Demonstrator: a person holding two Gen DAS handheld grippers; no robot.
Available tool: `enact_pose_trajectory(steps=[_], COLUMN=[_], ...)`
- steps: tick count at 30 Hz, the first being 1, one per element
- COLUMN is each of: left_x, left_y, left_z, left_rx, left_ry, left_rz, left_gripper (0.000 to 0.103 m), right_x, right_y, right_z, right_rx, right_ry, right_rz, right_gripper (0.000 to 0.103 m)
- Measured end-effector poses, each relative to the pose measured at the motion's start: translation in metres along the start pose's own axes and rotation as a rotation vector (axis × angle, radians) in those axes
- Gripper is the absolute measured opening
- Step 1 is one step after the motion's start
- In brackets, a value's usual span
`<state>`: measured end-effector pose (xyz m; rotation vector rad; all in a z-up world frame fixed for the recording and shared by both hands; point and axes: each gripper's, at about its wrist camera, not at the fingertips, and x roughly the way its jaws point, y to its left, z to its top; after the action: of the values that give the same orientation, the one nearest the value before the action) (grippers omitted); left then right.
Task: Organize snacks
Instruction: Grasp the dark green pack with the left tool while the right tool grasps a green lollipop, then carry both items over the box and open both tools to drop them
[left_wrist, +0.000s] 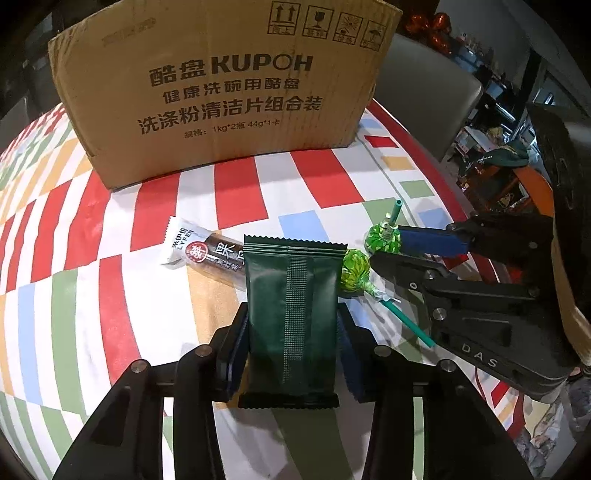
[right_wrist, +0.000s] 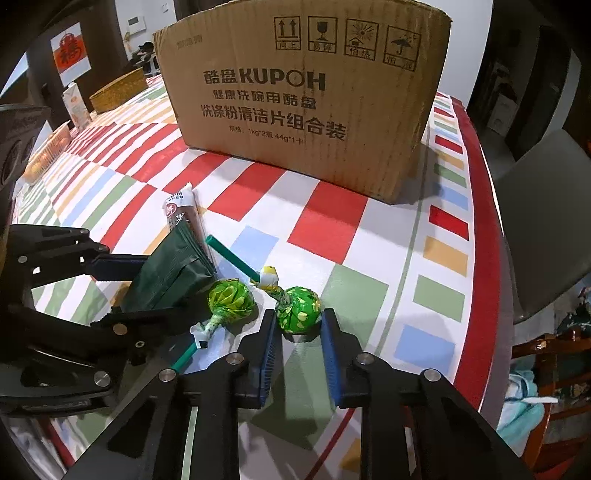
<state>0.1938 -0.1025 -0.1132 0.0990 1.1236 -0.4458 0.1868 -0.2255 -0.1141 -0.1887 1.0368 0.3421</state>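
On a checkered tablecloth (right_wrist: 332, 206), the left gripper (left_wrist: 291, 325) clamps a dark green snack packet (left_wrist: 291, 314) between its fingers, the packet standing upright. The right gripper (right_wrist: 299, 332) sits open around the head of a green lollipop (right_wrist: 298, 309), its blue pads close on either side. A second lollipop (right_wrist: 231, 298) lies just beside it, near a brown snack bar (left_wrist: 207, 254). A cardboard box (left_wrist: 229, 85) stands behind them.
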Motion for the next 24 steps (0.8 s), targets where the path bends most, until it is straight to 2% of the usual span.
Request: enact_pose_trajectory(steps=[11, 24], left_x=[-0.031, -0.094], left_y=[-0.002, -0.003], left_z=[-0.002, 0.011], left_rx=[-0.017, 0.003], left_ry=[-0.084, -0.259], left_rz=[0.012, 0.035], left_gripper=[0.043, 0.043], right_x=[-0.031, -0.084], right_y=[0.001, 0.012], right_z=[-0.003, 0.011], right_rx=[0.029, 0.045], right_ry=[-0.069, -0.208], right_rz=[-0.025, -0.043], right_gripper=[0.025, 0.025])
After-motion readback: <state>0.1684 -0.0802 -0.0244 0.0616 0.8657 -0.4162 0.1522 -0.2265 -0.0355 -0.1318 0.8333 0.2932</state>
